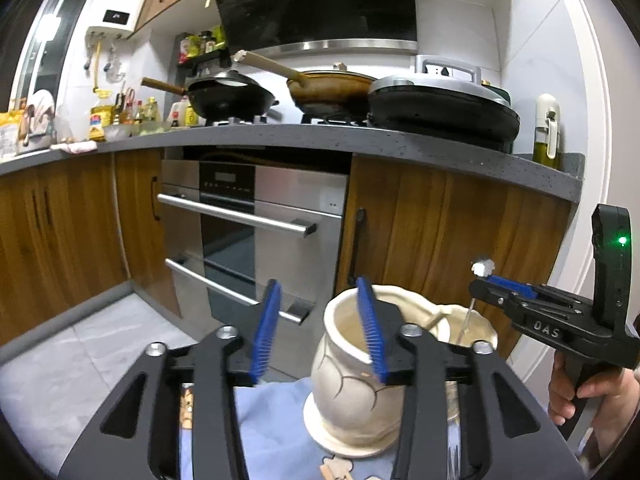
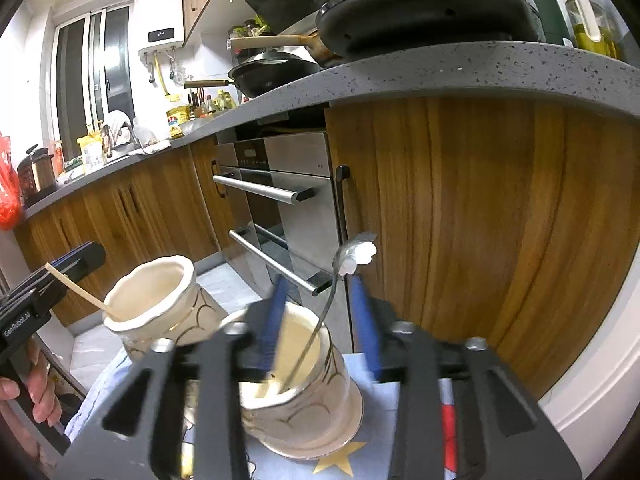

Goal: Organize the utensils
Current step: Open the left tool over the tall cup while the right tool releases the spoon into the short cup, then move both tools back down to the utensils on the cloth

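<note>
Two cream ceramic holders stand on a blue cloth. The left holder has a wooden stick leaning in it. The right holder holds a metal spoon with a white flower end. My left gripper is open above the left holder's rim and holds nothing. My right gripper is open, with its fingers on either side of the spoon's upper stem, apart from it. It also shows in the left wrist view.
Wooden cabinets and a steel oven with bar handles stand just behind. A grey counter above carries pans. The blue cloth with a star print covers the small table. Grey floor tiles lie to the left.
</note>
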### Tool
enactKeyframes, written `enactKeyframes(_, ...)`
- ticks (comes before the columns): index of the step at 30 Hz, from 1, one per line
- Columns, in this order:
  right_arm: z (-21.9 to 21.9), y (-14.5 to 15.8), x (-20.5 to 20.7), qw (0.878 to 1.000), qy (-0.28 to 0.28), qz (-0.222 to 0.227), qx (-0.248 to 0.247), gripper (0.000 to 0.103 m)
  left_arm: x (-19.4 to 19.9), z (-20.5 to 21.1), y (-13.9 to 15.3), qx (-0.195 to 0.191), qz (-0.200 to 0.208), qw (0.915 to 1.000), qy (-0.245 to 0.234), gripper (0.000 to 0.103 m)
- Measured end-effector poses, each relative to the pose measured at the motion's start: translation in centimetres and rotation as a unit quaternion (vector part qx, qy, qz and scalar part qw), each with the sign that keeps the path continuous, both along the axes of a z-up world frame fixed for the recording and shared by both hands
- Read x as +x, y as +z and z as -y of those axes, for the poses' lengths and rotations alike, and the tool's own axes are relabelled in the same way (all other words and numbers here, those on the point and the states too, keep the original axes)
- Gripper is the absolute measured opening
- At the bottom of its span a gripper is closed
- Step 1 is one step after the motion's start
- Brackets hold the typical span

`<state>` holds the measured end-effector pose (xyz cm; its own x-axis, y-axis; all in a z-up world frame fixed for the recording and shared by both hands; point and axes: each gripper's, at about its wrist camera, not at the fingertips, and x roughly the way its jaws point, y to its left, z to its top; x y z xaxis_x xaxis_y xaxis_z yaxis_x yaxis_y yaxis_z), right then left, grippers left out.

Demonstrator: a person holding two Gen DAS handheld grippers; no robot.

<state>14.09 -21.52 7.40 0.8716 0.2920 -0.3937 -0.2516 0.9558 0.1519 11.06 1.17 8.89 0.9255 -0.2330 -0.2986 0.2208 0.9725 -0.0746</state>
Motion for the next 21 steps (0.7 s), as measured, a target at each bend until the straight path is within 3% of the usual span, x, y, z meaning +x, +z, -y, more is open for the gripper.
enactKeyframes(2,0.2,0.1,-0.6,1.0,-0.01,0.002,-0.008,0.048,-0.6,-0.4,0.2,0.002,0.002,1.0,0.007,0.074)
enactKeyframes(4,0.6,0.1,-1.3,1.0,-0.02,0.004,-0.009,0.06,-1.3,-0.8,0.4,0.003,0.002,0.9999,0.014,0.081)
enactKeyframes(6,1.1,0.1,-2.3,1.0,-0.021,0.005,-0.001,0.065,-1.9,-1.2,0.4,0.004,-0.005,0.9998,0.02,0.086)
enactKeyframes(8,1.5,-0.1,-3.5,1.0,-0.024,0.004,-0.001,0.08,-2.7,-1.8,0.3,0.001,-0.016,0.9993,0.033,0.093)
enactKeyframes(11,1.9,-0.5,-5.6,1.0,-0.024,0.011,-0.009,0.097,-3.8,-2.7,-0.1,-0.009,-0.037,0.9982,0.046,0.096)
enactKeyframes(14,2.0,-1.2,-7.2,0.999,-0.024,0.015,-0.02,0.099,-4.6,-3.1,-1.1,-0.005,-0.063,0.9966,0.053,0.096)
enactKeyframes(21,1.0,-3.7,-9.7,0.999,-0.011,-0.024,-0.045,0.099,-6.2,-2.9,-5.0,0.012,-0.134,0.9886,0.068,0.097)
